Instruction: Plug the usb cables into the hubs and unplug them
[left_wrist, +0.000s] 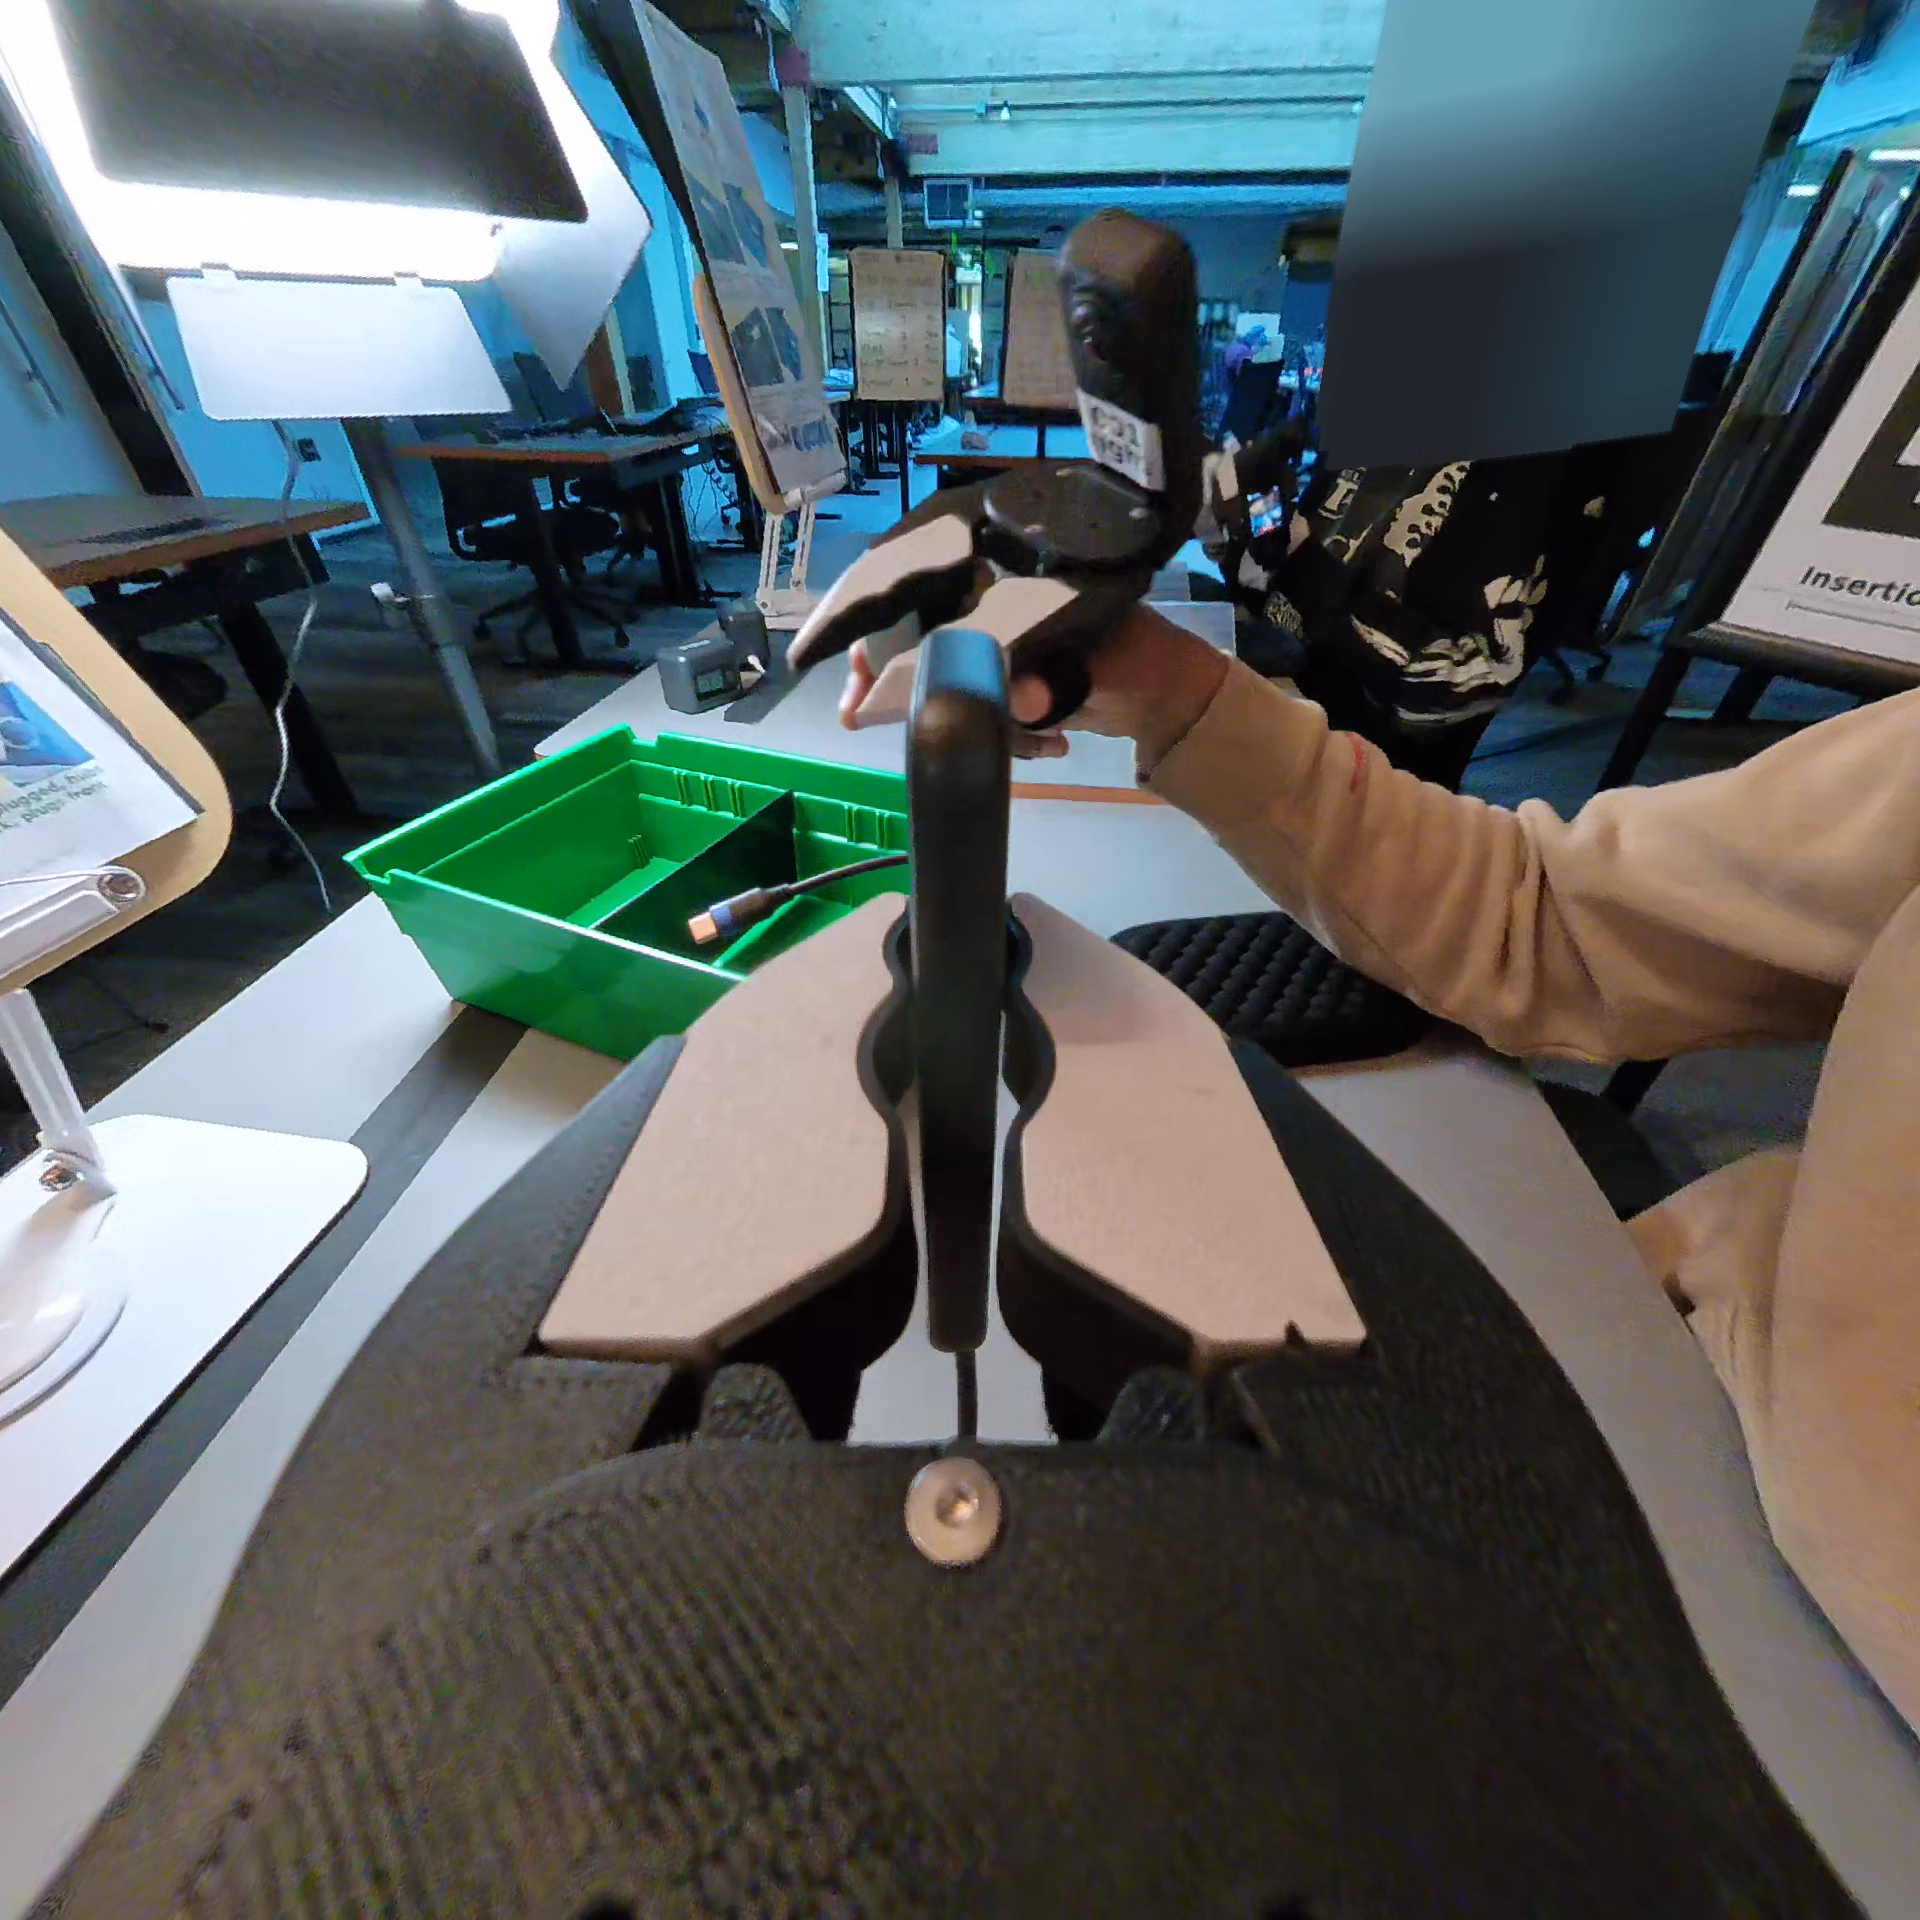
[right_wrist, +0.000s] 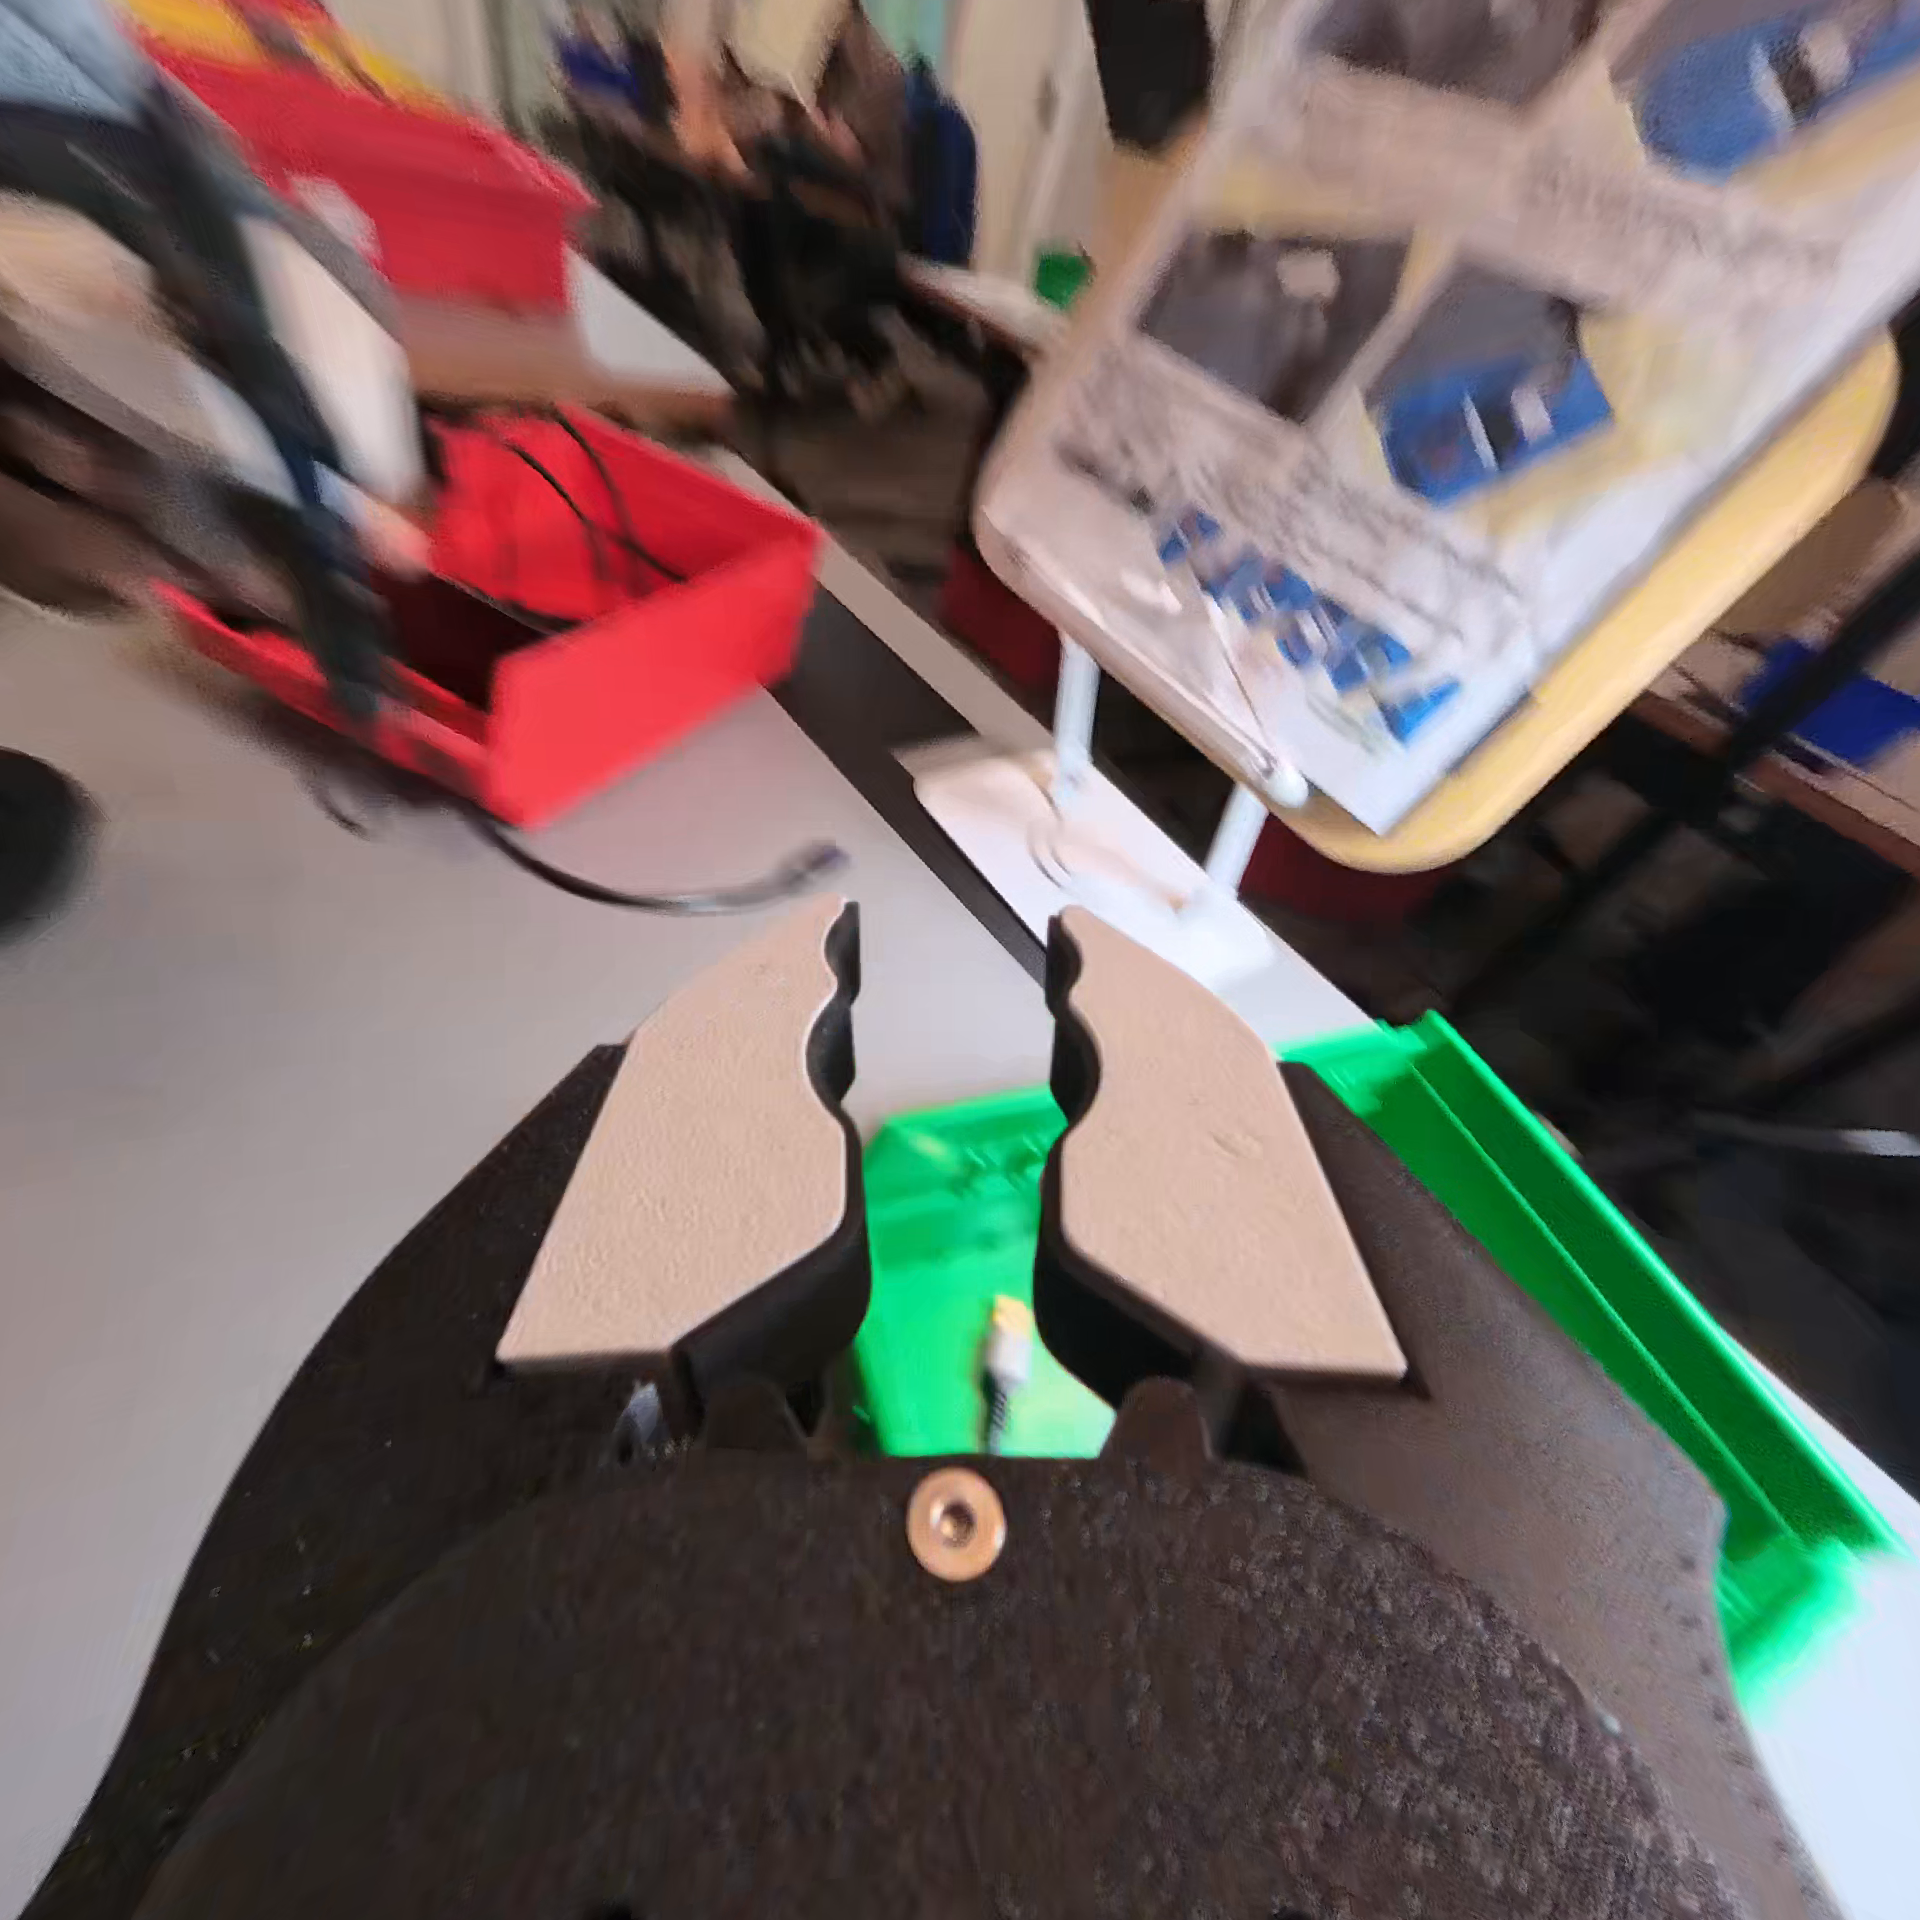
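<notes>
My left gripper (left_wrist: 956, 920) is shut on a flat black hub (left_wrist: 958, 790), held edge-on and upright above the grey table; the hub's thin cable (left_wrist: 966, 1392) trails down between the fingers. A green bin (left_wrist: 488, 914) behind it holds a black USB cable with an orange-tipped plug (left_wrist: 715, 923). My right gripper (left_wrist: 862, 665), held by a hand, hovers beyond the hub. In the blurred right wrist view my right gripper (right_wrist: 951, 935) is open and empty over the green bin (right_wrist: 1558, 1247), with a cable plug (right_wrist: 1010, 1340) below between its fingers.
A red bin (right_wrist: 644, 665) with black cables stands on the table, and a loose black cable (right_wrist: 675, 894) lies in front of it. A clipboard stand with a white base (left_wrist: 156, 1226) is at the left. A black mesh pad (left_wrist: 1268, 987) and a beige sleeve (left_wrist: 1558, 914) are at the right.
</notes>
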